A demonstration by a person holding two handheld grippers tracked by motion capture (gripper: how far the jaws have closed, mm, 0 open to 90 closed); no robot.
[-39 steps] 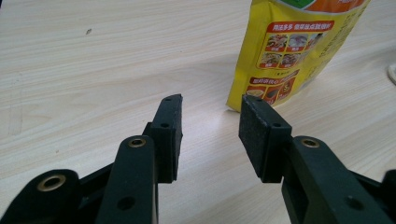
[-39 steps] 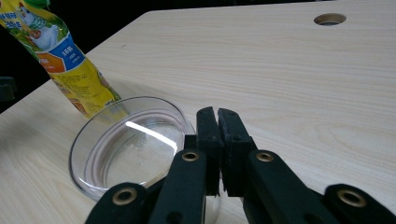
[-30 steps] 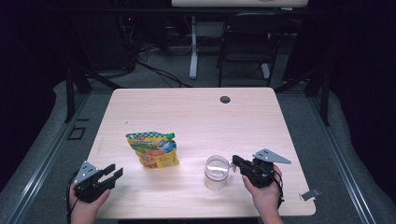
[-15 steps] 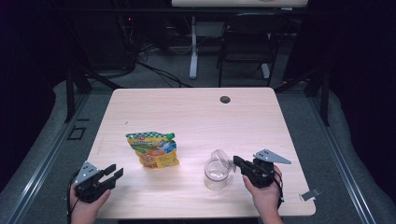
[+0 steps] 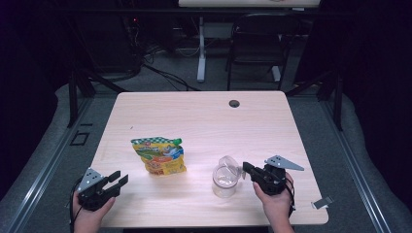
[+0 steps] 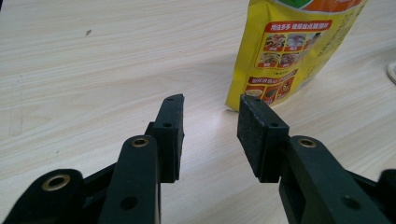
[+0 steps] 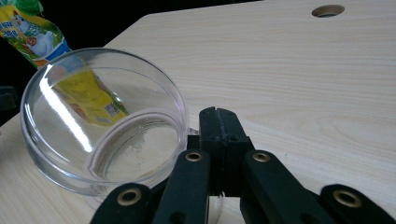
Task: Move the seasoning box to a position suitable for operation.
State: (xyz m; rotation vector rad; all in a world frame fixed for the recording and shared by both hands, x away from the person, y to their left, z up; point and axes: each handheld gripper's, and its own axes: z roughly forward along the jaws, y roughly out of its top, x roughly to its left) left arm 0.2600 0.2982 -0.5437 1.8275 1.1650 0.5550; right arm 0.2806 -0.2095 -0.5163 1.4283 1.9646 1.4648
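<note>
A clear plastic jar [image 5: 223, 184] stands near the table's front right. Its clear round lid [image 5: 228, 163] [image 7: 102, 121] is tilted up on edge over the jar's mouth. My right gripper [image 5: 246, 168] [image 7: 217, 115] comes in from the right, shut on the lid's near rim. A yellow and green snack pouch [image 5: 159, 155] [image 6: 289, 51] [image 7: 28, 28] lies left of the jar. My left gripper [image 5: 119, 178] [image 6: 210, 105] rests at the front left corner, open, with bare tabletop between its pads and the pouch just ahead to its right.
The light wooden table [image 5: 204, 121] has a cable hole [image 5: 234, 103] [image 7: 328, 10] near its far edge. A chair [image 5: 255, 46] and desk legs stand on the floor beyond it. A small grey clip [image 5: 322, 202] lies off the table's right front corner.
The jar's lid has tipped up from lying flat to standing tilted, in the right gripper's grip. Both hands have stayed where they were.
</note>
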